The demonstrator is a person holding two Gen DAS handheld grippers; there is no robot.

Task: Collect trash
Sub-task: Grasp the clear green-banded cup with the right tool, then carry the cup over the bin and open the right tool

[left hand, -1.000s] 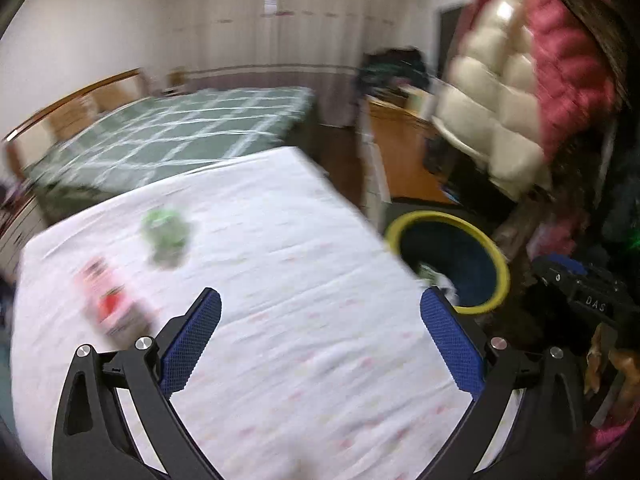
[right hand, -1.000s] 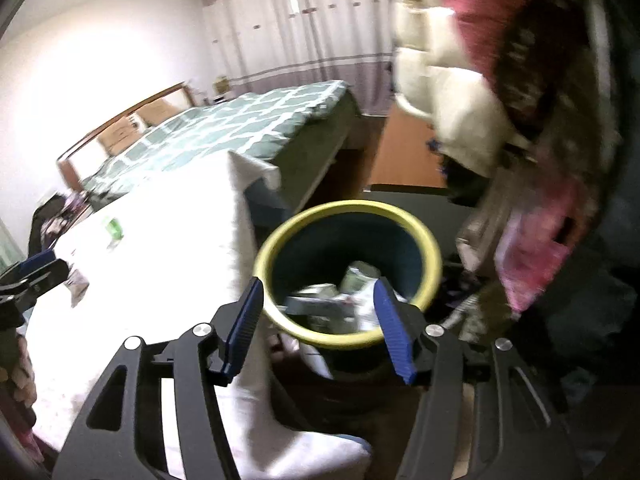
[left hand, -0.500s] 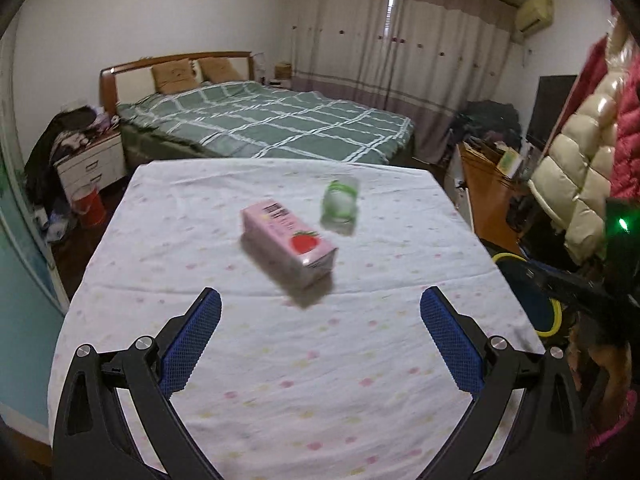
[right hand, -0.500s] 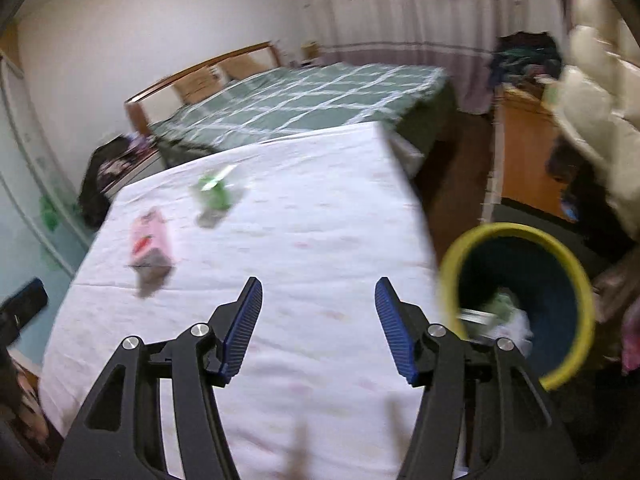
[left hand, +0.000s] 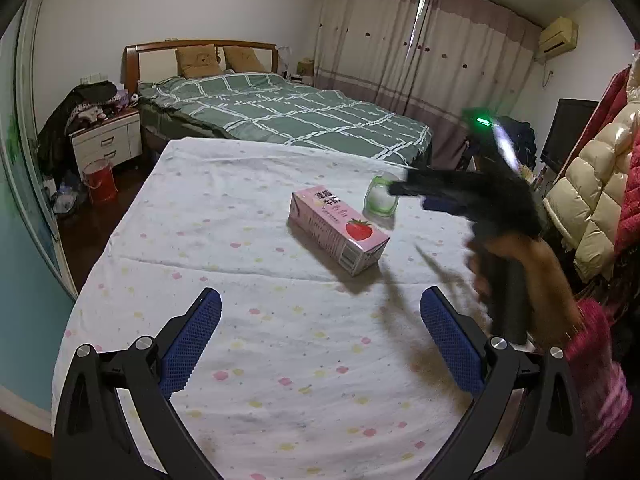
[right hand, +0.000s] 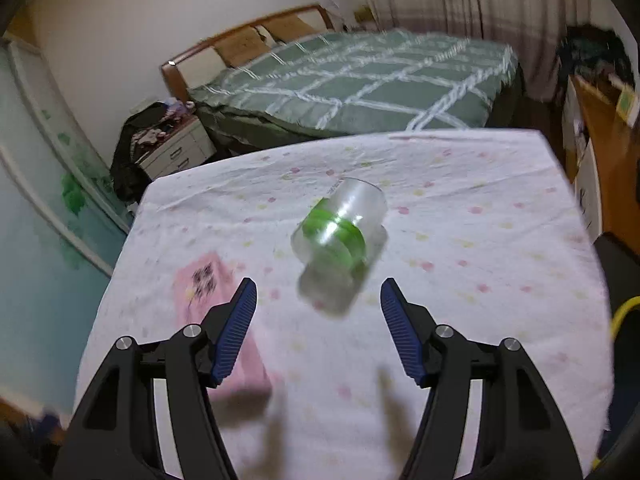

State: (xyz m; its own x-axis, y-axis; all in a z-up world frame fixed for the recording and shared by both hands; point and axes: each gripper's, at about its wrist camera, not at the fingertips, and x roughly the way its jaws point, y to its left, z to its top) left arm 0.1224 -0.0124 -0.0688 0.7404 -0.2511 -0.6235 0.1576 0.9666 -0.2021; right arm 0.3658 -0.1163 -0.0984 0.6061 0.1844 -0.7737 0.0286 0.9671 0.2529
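Note:
A pink strawberry milk carton (left hand: 338,232) lies on the table's dotted white cloth (left hand: 240,264). Just behind it lies a clear plastic cup with a green band (left hand: 380,200), on its side. My left gripper (left hand: 320,320) is open and empty, short of the carton. My right gripper (left hand: 416,196), blurred and held by a hand in a pink sleeve, hovers next to the cup. In the right wrist view the cup (right hand: 340,232) lies just beyond the right gripper (right hand: 318,300). Its jaws are opening and nothing is between them. The carton (right hand: 212,308) is by the left finger.
A yellow bin rim (right hand: 624,312) shows past the table's right edge. A green checked bed (left hand: 280,112) stands behind the table, with a nightstand (left hand: 106,140) and a red bucket (left hand: 100,180) to the left. Coats (left hand: 592,184) hang at the right.
Both grippers have swung away from the yellow-rimmed bin to the table. The right gripper has travelled left over the cloth up to the cup, with its jaws a little wider.

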